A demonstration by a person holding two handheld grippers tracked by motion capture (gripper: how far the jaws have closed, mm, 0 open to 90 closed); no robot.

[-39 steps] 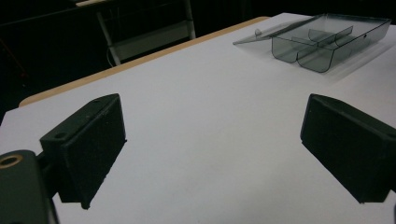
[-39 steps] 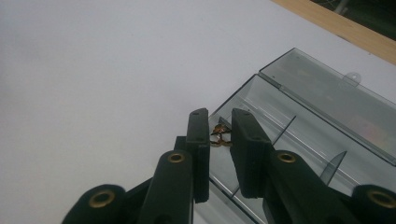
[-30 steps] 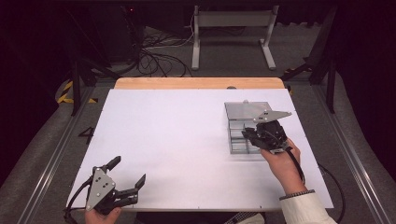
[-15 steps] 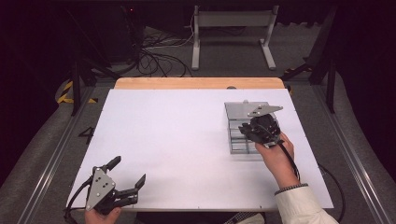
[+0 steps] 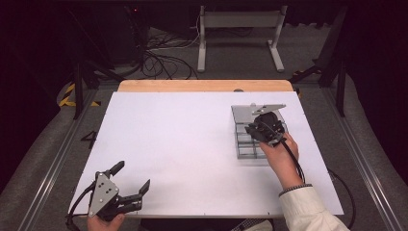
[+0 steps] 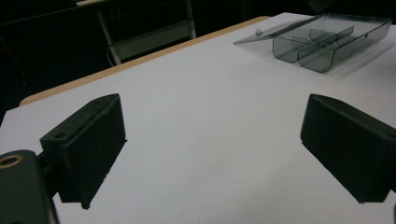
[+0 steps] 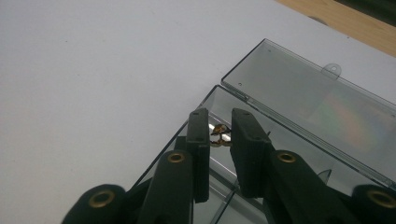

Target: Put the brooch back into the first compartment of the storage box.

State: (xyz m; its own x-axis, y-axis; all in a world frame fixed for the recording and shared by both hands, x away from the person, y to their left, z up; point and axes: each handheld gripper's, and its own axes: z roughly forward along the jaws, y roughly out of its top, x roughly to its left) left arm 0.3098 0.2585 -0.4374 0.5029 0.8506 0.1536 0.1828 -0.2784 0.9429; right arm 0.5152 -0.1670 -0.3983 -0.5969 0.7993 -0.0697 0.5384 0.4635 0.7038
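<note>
My right gripper [image 7: 219,135] has moved forward over the open box [image 7: 299,107], fingers nearly together around a small gold piece [image 7: 219,136]; left gripper [image 5: 130,185] fingers apart, idle on the worktop [image 5: 183,139].

The right tongs [image 5: 255,129] moved toward 11 o'clock across the clear compartment box [image 5: 241,144], from its near right part to farther in over the compartments, and the right hand [image 5: 281,156] followed. Their jaws stood nearly closed around a small gold piece [image 7: 219,135].
</note>
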